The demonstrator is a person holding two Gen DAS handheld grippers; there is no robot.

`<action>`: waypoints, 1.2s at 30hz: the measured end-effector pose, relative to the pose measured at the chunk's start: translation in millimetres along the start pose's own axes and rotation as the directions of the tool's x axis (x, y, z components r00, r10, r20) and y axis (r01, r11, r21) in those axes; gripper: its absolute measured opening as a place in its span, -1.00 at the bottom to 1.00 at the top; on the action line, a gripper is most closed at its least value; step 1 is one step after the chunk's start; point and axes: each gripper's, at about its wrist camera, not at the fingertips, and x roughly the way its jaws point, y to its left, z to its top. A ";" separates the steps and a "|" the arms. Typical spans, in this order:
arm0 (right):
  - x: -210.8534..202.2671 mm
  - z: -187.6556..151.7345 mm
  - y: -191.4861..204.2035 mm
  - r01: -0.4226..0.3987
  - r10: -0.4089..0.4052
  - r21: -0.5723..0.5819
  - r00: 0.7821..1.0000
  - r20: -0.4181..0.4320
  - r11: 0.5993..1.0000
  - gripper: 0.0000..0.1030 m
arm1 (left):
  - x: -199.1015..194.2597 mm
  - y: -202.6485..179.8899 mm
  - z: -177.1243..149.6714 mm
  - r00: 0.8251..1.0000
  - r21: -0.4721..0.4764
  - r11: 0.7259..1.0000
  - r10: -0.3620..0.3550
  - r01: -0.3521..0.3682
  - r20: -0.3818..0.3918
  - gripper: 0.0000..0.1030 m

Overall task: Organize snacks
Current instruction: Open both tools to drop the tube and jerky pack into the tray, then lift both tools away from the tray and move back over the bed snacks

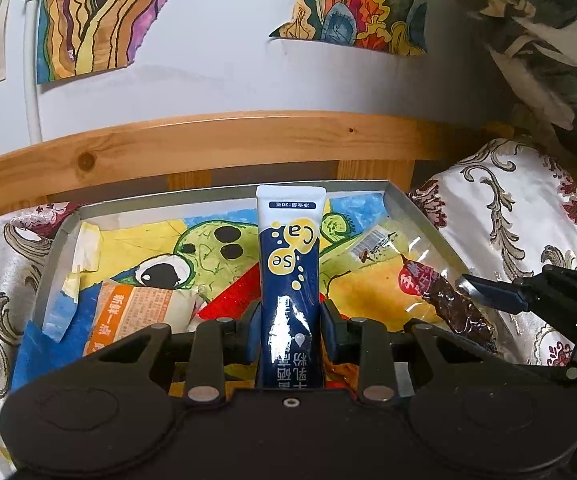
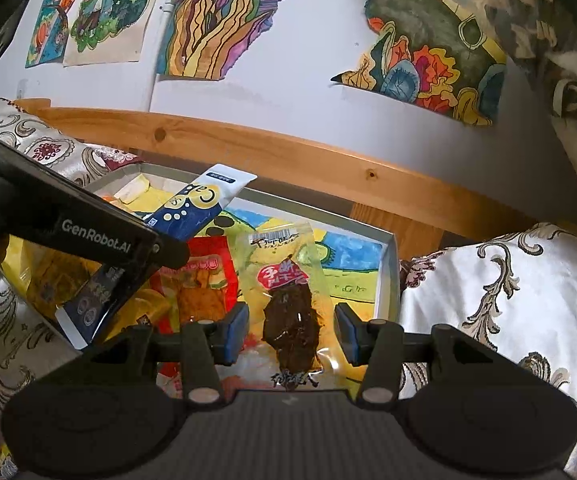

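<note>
Two hand-held grippers work over a shallow grey tray (image 1: 416, 204) that rests on patterned cloth (image 1: 520, 208) before a wooden rail (image 1: 208, 140). Left gripper (image 1: 290, 322): clenched on a blue-and-white sachet (image 1: 290, 256), which stands upright between the blue pads, its white sealed end uppermost above the tray's painted lining; in the right wrist view the same sachet (image 2: 200, 210) slants up and to the right from that gripper's black body, above the tray's left half. Right gripper (image 2: 291, 328): jaws spread wide and released, one on either side of a clear packet of dark dried meat (image 2: 288, 296) without touching it; the packet lies flat in the tray, barcode end away from the camera. Red and orange packet (image 2: 200, 280): just left of the meat packet, also in the tray. Orange-printed wrapper (image 1: 136, 316): near the tray's left front corner. Coloured drawings (image 2: 216, 16): pinned to the white wall behind.
</note>
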 end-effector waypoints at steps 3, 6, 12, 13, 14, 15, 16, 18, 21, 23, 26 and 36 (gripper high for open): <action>0.7 -1.2 0.5 0.001 -0.001 0.004 1.000 -0.003 1.000 0.00 | 1.9 -0.7 0.2 1.000 -0.002 1.000 0.001 -0.001 -0.001 -0.36; 1.4 -2.1 0.7 0.003 -0.003 0.008 1.000 -0.004 1.000 0.00 | 4.4 -0.8 0.0 1.000 -0.008 1.000 0.003 -0.003 -0.005 -0.33; 5.2 -3.2 0.8 0.012 -0.012 0.013 1.000 -0.003 1.000 0.11 | 2.6 0.7 -0.4 1.000 -0.036 0.999 0.018 -0.018 -0.001 0.07; 4.6 -3.4 0.9 0.016 -0.016 0.016 1.000 -0.003 1.000 0.17 | 0.8 0.9 0.2 1.000 -0.037 0.999 0.021 -0.021 0.003 0.09; 4.0 -3.3 0.4 0.012 -0.012 0.017 1.000 -0.003 1.000 0.18 | -1.2 1.2 0.9 1.000 -0.038 0.999 0.024 -0.023 0.007 0.15; 2.8 -2.7 0.3 0.007 -0.007 0.017 1.000 -0.002 1.000 0.20 | -4.3 1.8 1.6 1.000 -0.042 0.999 0.028 -0.028 0.012 0.23; 1.2 -2.5 0.4 0.010 -0.010 0.014 1.000 0.000 1.000 0.24 | -7.5 2.4 2.5 0.999 -0.045 0.998 0.035 -0.034 0.017 0.28; -4.5 -1.2 0.3 0.019 -0.019 0.009 1.000 0.011 1.000 0.33 | -16.3 4.2 4.8 0.998 -0.052 0.998 0.049 -0.048 0.030 0.44; -15.8 2.7 -2.5 0.030 -0.031 0.015 0.999 0.024 0.999 0.45 | -32.7 7.4 8.9 0.996 -0.069 0.996 0.068 -0.064 0.050 0.63; -25.3 7.2 -4.9 0.035 -0.036 0.019 0.999 0.032 0.999 0.56 | -47.7 9.7 10.0 0.995 -0.095 0.993 0.073 -0.067 0.066 0.77; -48.2 13.3 -7.2 0.046 -0.047 0.021 0.997 0.059 0.999 0.72 | -72.0 9.0 11.0 0.993 -0.111 0.992 0.076 -0.067 0.086 0.88; -144.9 33.2 -2.7 0.076 -0.080 0.038 0.988 0.129 0.996 0.99 | -169.0 -7.2 5.8 0.981 -0.084 0.994 0.084 -0.070 0.174 0.98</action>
